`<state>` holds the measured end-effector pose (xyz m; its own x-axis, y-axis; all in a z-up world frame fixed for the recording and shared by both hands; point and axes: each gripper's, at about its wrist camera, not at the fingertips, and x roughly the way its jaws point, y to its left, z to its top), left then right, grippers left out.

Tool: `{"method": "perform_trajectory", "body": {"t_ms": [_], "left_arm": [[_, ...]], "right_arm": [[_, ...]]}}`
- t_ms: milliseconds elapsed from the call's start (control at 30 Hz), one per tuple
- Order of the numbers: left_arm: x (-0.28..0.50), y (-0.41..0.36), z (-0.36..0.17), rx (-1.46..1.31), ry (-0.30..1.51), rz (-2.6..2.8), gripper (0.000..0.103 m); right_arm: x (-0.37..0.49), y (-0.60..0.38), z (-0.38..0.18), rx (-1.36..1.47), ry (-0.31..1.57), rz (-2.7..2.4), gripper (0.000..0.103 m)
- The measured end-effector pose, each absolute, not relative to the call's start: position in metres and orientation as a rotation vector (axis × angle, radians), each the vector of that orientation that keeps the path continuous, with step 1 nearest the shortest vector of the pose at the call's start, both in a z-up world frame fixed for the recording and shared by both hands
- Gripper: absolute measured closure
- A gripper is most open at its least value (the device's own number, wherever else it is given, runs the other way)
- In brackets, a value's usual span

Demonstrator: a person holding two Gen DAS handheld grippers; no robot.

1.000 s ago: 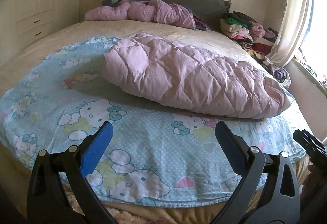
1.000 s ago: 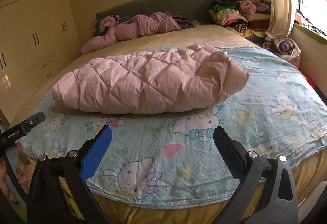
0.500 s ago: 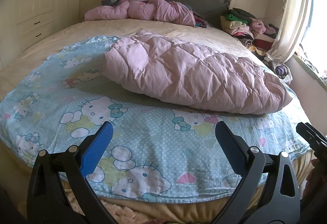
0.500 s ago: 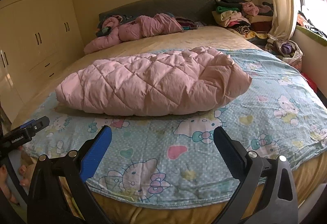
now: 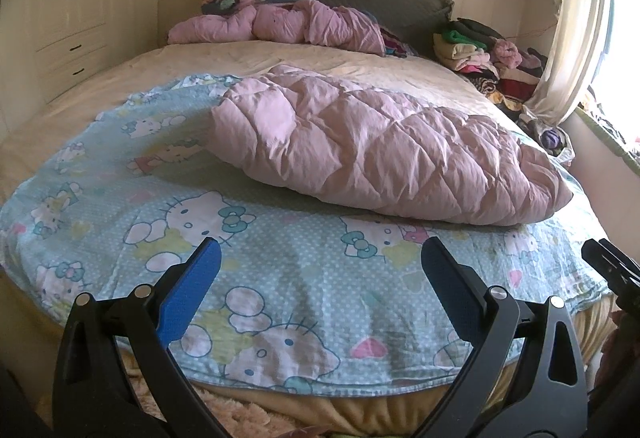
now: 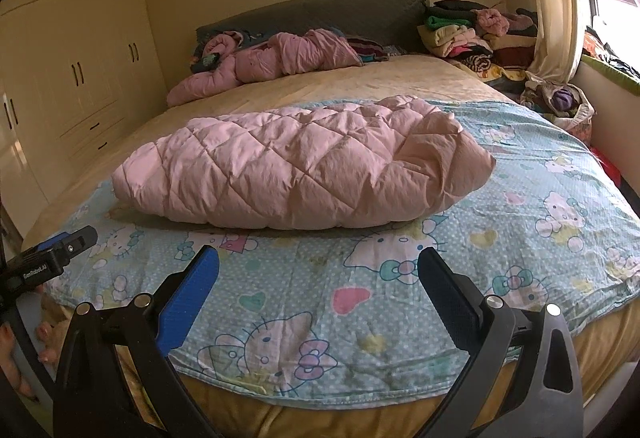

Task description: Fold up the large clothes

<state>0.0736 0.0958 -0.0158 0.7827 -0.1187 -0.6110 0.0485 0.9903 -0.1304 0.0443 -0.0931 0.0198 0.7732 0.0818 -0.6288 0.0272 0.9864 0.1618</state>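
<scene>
Pink quilted coat point(image 5: 384, 154) lies on the cartoon sheet point(image 5: 280, 278), ahead of both sets of jaws, long axis crosswise to them — left gripper point(image 5: 320, 270) and right gripper point(image 6: 318, 270) both gape, empty, about equally distant.

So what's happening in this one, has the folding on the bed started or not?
Nothing is being handled right now. A person holds the left gripper and right gripper open and empty at the foot of the bed. A pink quilted garment lies bundled on the Hello Kitty sheet, touched by neither gripper. A second pink garment sits crumpled by the headboard.
</scene>
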Motion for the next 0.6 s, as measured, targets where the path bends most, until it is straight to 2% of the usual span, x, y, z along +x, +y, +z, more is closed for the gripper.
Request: {"method": "perform_trajectory", "body": {"t_ms": [600], "left_arm": [[0.0739, 0.0973, -0.0172, -0.101, 0.67, -0.076, 0.009]], "right_arm": [[0.0427, -0.091, 0.0193, 0.158, 0.686, 0.033, 0.004]]}}
